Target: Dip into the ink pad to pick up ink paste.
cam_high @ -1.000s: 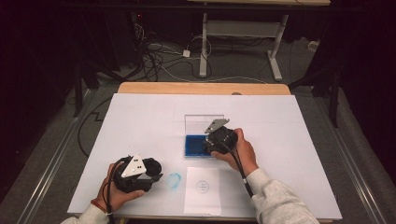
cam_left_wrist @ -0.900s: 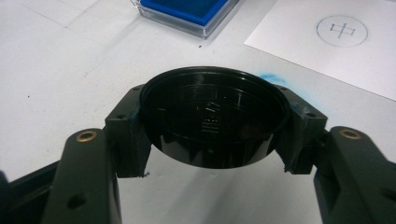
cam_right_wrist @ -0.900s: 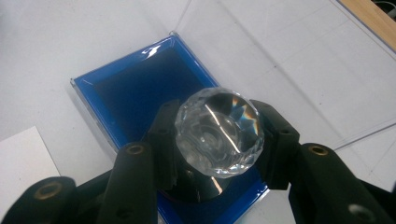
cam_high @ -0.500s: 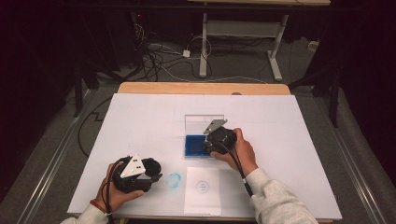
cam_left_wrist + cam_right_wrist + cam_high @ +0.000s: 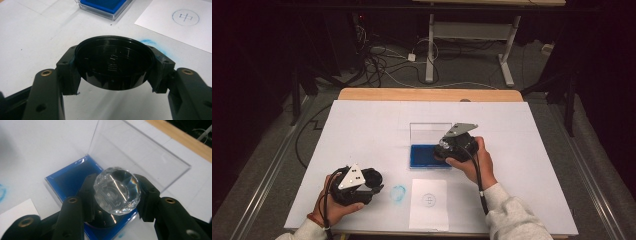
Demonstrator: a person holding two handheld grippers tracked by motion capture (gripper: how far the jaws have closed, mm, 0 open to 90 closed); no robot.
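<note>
Right tongs (image 5: pixel 115 192) lifted slightly, clenching crystal stamp (image 5: pixel 117 190) above ink pad (image 5: pixel 430 156); left tongs (image 5: pixel 113 68) grasping black cap (image 5: pixel 113 65).

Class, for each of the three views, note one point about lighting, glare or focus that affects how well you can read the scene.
High view: the white table is lit, the floor and room around it dark. Left gripper view: the glossy black cap carries soft reflections; the nearest jaw parts look soft. Right gripper view: the faceted clear stamp throws bright glints and a small rainbow; the lid shows faint glare.
</note>
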